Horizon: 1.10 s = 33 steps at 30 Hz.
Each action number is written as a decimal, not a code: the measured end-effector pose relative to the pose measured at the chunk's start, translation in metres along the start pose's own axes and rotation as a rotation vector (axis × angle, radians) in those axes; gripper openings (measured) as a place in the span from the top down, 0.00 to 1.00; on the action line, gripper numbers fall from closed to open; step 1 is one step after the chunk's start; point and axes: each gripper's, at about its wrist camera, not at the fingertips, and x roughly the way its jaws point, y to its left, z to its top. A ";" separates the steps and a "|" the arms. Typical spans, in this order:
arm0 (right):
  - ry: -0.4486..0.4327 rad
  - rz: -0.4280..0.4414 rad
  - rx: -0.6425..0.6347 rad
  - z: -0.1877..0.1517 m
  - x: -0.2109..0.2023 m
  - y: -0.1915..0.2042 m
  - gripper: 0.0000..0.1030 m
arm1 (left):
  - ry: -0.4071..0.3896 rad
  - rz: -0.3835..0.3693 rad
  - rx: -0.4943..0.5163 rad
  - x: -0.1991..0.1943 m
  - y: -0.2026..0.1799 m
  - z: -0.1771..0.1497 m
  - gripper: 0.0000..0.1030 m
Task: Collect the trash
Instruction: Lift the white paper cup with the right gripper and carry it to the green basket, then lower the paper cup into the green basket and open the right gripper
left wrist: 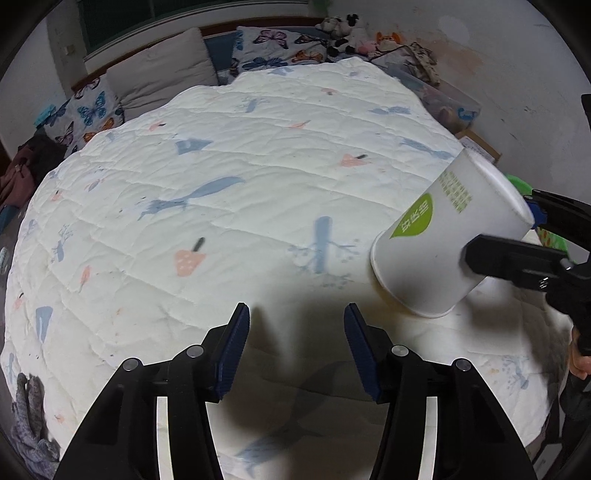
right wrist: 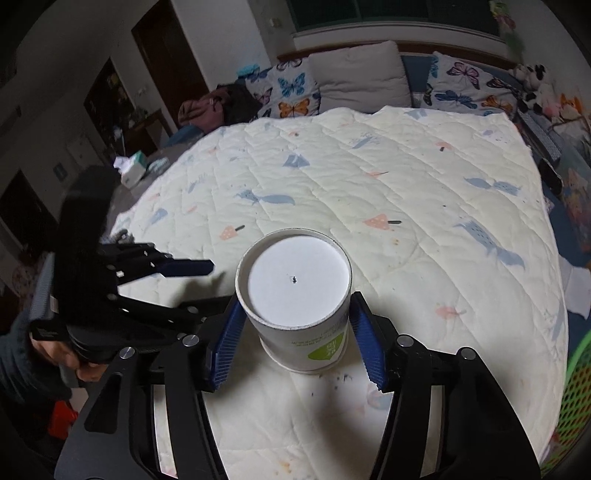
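A white paper cup (right wrist: 295, 306) with a green label sits between the blue pads of my right gripper (right wrist: 295, 332), bottom end facing the camera, held just above the white quilt (right wrist: 332, 184). In the left wrist view the same cup (left wrist: 443, 240) is tilted at the right, with the right gripper's fingers (left wrist: 517, 258) clamped on its sides. My left gripper (left wrist: 295, 339) is open and empty over the quilt (left wrist: 221, 184), left of the cup. It also shows at the left of the right wrist view (right wrist: 177, 273).
Butterfly pillows (left wrist: 88, 110) and a grey pillow (left wrist: 166, 70) lie at the bed's head, stuffed toys (left wrist: 351, 33) in the corner. A green mesh basket (right wrist: 576, 387) stands at the bed's right edge. A tissue box (right wrist: 131, 168) is at the left.
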 end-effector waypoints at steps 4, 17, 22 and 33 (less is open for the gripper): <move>-0.056 -0.057 0.063 -0.011 -0.030 -0.011 0.44 | -0.001 -0.030 0.030 0.002 -0.021 0.004 0.50; -0.169 -0.262 0.387 -0.082 -0.136 -0.130 0.44 | 0.016 -0.160 0.168 0.023 -0.135 0.031 0.50; -0.159 -0.421 0.502 -0.117 -0.165 -0.187 0.44 | 0.030 -0.214 0.225 0.032 -0.187 0.041 0.50; -0.111 -0.530 0.715 -0.186 -0.171 -0.265 0.44 | 0.039 -0.263 0.323 0.048 -0.285 0.058 0.50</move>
